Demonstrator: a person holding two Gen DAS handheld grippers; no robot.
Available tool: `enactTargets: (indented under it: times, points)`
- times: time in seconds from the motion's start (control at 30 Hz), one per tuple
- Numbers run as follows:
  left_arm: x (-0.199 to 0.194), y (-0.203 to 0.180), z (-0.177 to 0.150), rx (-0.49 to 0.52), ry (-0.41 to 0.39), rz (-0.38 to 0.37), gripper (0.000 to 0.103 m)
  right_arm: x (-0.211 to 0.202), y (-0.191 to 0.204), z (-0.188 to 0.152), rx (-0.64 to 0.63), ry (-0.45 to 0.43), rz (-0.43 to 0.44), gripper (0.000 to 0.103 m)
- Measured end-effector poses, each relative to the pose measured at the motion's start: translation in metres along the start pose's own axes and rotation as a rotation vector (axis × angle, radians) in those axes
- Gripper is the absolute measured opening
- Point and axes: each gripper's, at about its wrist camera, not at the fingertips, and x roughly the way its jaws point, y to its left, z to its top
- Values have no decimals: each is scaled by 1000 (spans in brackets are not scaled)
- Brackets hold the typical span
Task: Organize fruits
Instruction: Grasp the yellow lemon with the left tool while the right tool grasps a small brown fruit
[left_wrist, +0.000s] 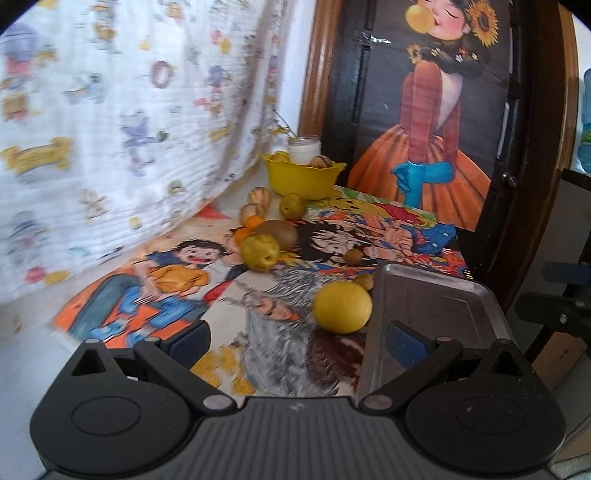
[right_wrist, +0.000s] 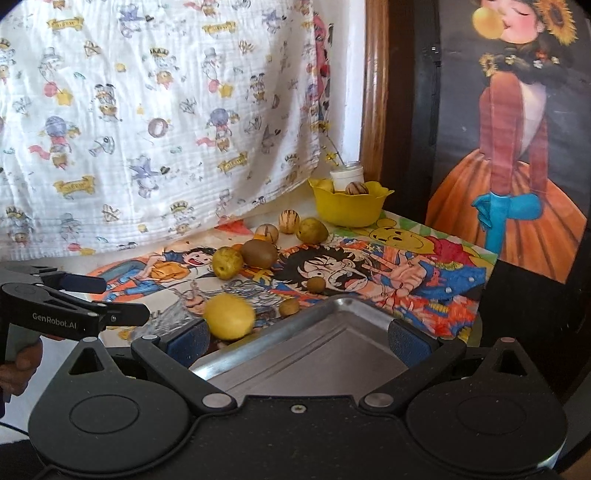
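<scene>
Smooth round lemon (right_wrist: 229, 316) on cartoon-printed surface (right_wrist: 424, 266), just beside corner of brushed metal tray (right_wrist: 332, 350). Fuzzy kiwi (right_wrist: 259, 253), dimpled yellow-green fruit (right_wrist: 226, 262) and striped small melons further back; scalloped yellow plastic bowl (right_wrist: 349, 206) at rear. Left hand-held gripper (left_wrist: 299, 336) jaws wide apart, empty, right pad over tray rim. Right hand-held gripper (right_wrist: 299, 338) spread wide, empty, above tray. Hand (right_wrist: 20, 365) grips left handle.
</scene>
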Motion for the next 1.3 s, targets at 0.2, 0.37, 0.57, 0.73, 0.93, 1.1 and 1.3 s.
enactTargets:
  times: [0.2, 0.37, 0.57, 0.73, 0.93, 1.1, 1.3]
  points:
    - [43, -15, 12, 0, 59, -42, 103, 39, -28, 20, -94, 42, 50, 102]
    - [76, -20, 16, -14, 112, -46, 102, 82, -46, 27, -128, 78, 119, 94]
    - [104, -16, 18, -39, 161, -58, 99, 132, -44, 31, -167, 109, 217, 82]
    - [117, -13, 20, -58, 183, -77, 92, 165, -38, 32, -186, 149, 258, 69]
    - [127, -12, 20, -66, 203, -106, 82, 191, -34, 29, -180, 202, 306, 55]
    - [134, -12, 19, -71, 220, -125, 73, 204, -27, 25, -210, 234, 341, 48]
    - [137, -11, 18, -86, 226, -146, 66, 214, -21, 21, -233, 258, 351, 37]
